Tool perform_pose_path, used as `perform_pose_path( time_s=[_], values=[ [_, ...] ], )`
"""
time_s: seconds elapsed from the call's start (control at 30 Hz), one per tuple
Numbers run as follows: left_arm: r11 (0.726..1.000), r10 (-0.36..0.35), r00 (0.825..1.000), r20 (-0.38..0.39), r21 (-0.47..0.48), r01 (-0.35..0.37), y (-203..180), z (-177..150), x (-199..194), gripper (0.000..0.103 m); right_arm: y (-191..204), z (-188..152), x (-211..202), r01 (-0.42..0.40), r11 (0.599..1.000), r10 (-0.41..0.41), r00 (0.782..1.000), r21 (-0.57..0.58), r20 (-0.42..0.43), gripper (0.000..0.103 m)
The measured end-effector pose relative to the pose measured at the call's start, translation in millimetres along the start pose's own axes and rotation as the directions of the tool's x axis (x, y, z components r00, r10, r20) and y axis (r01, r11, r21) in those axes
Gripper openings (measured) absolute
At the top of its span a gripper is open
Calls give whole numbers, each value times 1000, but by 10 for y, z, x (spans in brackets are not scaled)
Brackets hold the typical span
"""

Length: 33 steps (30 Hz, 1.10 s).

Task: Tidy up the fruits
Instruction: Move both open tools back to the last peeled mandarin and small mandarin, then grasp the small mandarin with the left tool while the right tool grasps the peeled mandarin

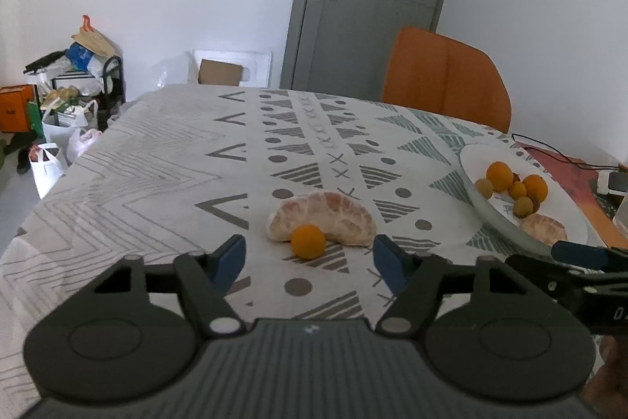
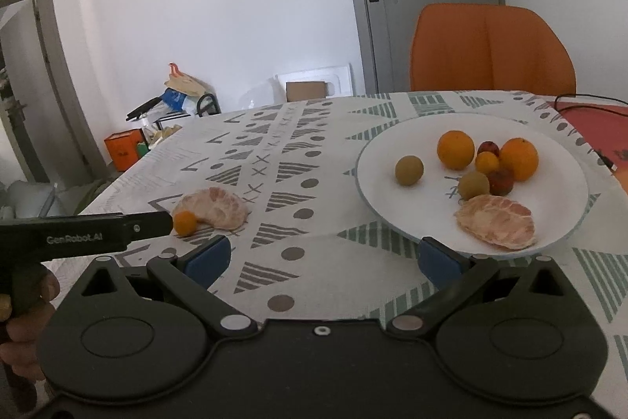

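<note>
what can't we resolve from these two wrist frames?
- Plate, left wrist view: near rim hidden behind the right gripper.
- Red fruits: mostly covered by the oranges; type unclear.
- Marking on the plate: too small to read.
- Small orange, right wrist view: touching the peeled segment or just in front, cannot tell.

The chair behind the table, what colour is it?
The chair is orange, clearest in the right wrist view.

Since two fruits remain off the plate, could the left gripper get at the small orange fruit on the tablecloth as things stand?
Probably yes: the left gripper is open, the small orange fruit lies just ahead between its fingers, nothing between; the pomelo piece sits close behind.
</note>
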<state>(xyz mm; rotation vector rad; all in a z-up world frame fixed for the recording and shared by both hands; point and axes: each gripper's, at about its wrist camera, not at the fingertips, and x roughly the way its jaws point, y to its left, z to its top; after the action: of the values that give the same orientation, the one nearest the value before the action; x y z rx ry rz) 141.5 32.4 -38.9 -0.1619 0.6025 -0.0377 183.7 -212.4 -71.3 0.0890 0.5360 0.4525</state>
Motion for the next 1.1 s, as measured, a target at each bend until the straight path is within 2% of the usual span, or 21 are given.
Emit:
perform_pose_path(
  time_s=[0.3,0.37,0.47,0.67,0.87,0.93,1.1],
  values=[
    [999,-23,998,-56,-23,22,12,-17,258,40,103,69,181,-38,999,37,999,-36,-27,103],
    [999,-20,997,-69,-33,18,32,-26,312,28,130,88,231,-45,998,44,998,-42,-35,103],
    [999,-20,998,-64,-42,18,85,-19,321,20,185,117,302,-47,997,45,998,-58,-43,103],
    [999,-7,999,-45,-45,5,181,40,241,20,392,171,508,-89,990,82,994,-106,-68,100],
    [996,33,999,-36,-76,-36,372,51,141,20,602,217,686,-142,977,125,986,-158,-110,90],
    [995,48,998,-37,-89,-51,435,46,117,20,676,224,724,-156,971,136,983,-180,-121,83],
    [990,84,996,-28,-111,-87,551,54,46,20,832,247,814,-184,957,156,978,-225,-136,79]
  ],
)
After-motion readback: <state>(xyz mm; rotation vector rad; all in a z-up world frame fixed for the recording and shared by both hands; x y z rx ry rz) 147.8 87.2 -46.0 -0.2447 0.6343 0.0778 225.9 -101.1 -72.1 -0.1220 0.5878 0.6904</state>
